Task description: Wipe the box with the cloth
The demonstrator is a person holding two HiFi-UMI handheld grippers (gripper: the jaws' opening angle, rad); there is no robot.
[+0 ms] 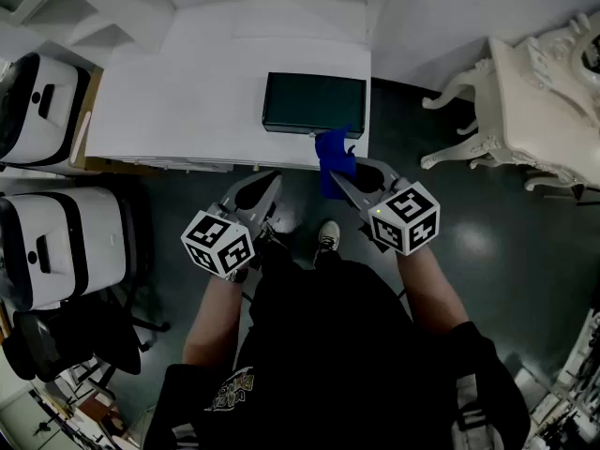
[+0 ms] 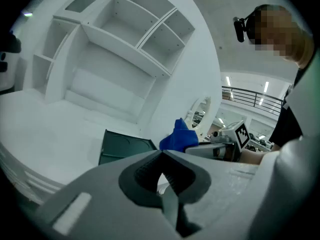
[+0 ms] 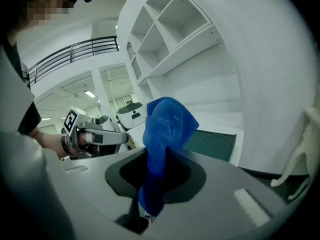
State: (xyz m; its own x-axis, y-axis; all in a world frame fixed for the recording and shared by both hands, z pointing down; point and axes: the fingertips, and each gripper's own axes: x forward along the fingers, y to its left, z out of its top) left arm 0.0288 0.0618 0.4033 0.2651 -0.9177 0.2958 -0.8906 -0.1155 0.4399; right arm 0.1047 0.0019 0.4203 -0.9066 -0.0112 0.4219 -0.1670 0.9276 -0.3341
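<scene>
A flat dark green box (image 1: 313,103) lies at the right front corner of the white desk (image 1: 187,101); it also shows as the box (image 2: 122,146) and the box (image 3: 214,144). My right gripper (image 1: 343,173) is shut on a blue cloth (image 1: 334,161), just off the desk's front edge below the box; the cloth (image 3: 164,134) sticks up between its jaws. My left gripper (image 1: 265,184) is shut with nothing in it, near the desk's front edge left of the cloth. In the left gripper view the cloth (image 2: 179,138) shows beside the box.
White shelving (image 2: 125,39) rises behind the desk. White machines (image 1: 52,242) and a dark chair stand at the left. An ornate white table (image 1: 534,101) stands at the right on dark floor. The person's shoes (image 1: 326,237) are below the desk edge.
</scene>
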